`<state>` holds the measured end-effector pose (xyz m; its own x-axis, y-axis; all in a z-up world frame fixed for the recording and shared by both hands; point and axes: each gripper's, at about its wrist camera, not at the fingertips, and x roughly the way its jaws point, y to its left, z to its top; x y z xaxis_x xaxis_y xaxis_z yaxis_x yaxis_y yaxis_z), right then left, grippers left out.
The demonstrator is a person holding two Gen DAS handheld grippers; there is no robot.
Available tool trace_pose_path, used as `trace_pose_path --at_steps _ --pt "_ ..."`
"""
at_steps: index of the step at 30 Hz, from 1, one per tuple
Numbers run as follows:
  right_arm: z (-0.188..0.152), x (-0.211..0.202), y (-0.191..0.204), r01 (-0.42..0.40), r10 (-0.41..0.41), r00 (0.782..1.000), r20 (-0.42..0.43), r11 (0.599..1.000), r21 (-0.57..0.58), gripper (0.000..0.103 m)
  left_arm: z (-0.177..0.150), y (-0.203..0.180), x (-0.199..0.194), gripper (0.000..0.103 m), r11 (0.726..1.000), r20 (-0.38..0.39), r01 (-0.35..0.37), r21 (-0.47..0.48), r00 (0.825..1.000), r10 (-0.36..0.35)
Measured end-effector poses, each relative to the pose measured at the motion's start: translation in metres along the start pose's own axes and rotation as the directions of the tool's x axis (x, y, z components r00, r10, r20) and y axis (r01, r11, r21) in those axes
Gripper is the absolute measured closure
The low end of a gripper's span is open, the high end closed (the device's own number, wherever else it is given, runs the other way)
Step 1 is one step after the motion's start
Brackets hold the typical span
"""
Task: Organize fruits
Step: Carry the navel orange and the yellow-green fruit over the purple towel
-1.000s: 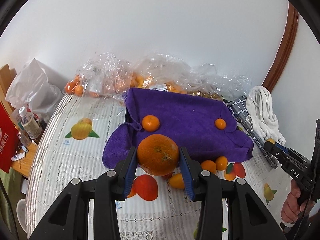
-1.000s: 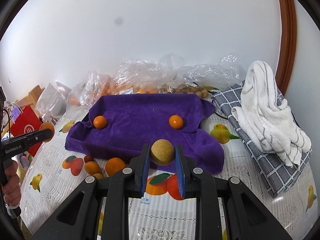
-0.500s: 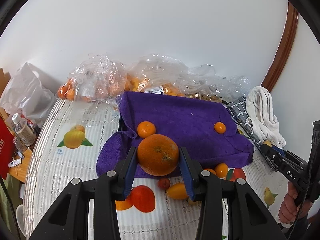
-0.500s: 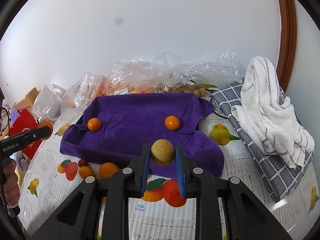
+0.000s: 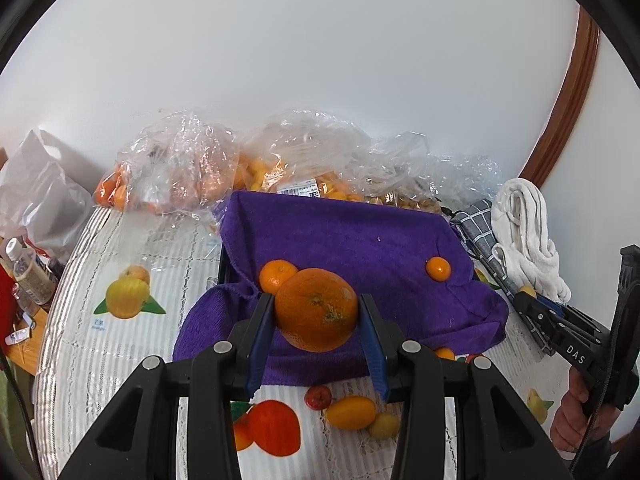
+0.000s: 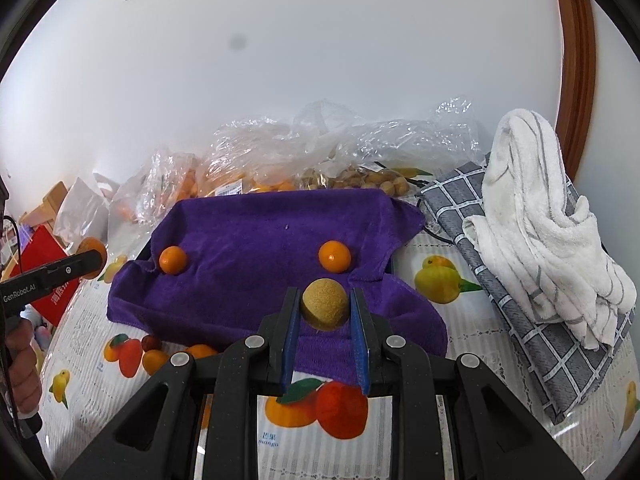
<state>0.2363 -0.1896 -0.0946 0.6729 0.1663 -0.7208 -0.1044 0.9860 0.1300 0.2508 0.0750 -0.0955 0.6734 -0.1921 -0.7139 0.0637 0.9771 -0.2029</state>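
Observation:
My left gripper (image 5: 317, 322) is shut on a large orange (image 5: 316, 309), held over the near left edge of a tray draped in a purple towel (image 5: 360, 248). My right gripper (image 6: 325, 316) is shut on a small rough yellow-brown fruit (image 6: 324, 309), above the towel's near edge (image 6: 256, 280). Two small mandarins lie on the towel, one at the left (image 6: 173, 261) and one further right (image 6: 334, 256). Loose small fruits lie on the tablecloth in front of the towel: a red one (image 5: 318, 397) and a yellow oval one (image 5: 351, 412).
Clear plastic bags of fruit (image 5: 176, 168) are heaped against the wall behind the tray. A white towel (image 6: 540, 220) on a grey checked cloth (image 6: 520, 320) lies at the right. Bottles (image 5: 28, 276) and a white bag (image 5: 36, 196) stand at the left table edge.
Both grippers have moved forward toward the purple towel with their fruits still held. The towel and mandarins now look nearer in both views.

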Motion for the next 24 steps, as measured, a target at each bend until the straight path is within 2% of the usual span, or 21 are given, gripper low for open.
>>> trace_pose_path --at_steps 16,20,24 --pt "0.009 0.022 -0.01 0.012 -0.012 1.0 -0.004 1.0 0.011 0.079 0.009 0.009 0.026 0.064 1.0 -0.022 -0.012 -0.016 1.0 0.012" --pt "0.011 0.033 -0.013 0.017 -0.017 1.0 -0.01 1.0 0.012 0.079 0.007 0.019 0.031 0.064 1.0 -0.021 -0.022 -0.02 1.0 0.021" --pt "0.012 0.045 -0.015 0.015 -0.015 1.0 -0.017 1.0 0.013 0.079 0.003 0.039 0.038 0.064 0.997 -0.032 -0.024 -0.068 0.999 0.022"
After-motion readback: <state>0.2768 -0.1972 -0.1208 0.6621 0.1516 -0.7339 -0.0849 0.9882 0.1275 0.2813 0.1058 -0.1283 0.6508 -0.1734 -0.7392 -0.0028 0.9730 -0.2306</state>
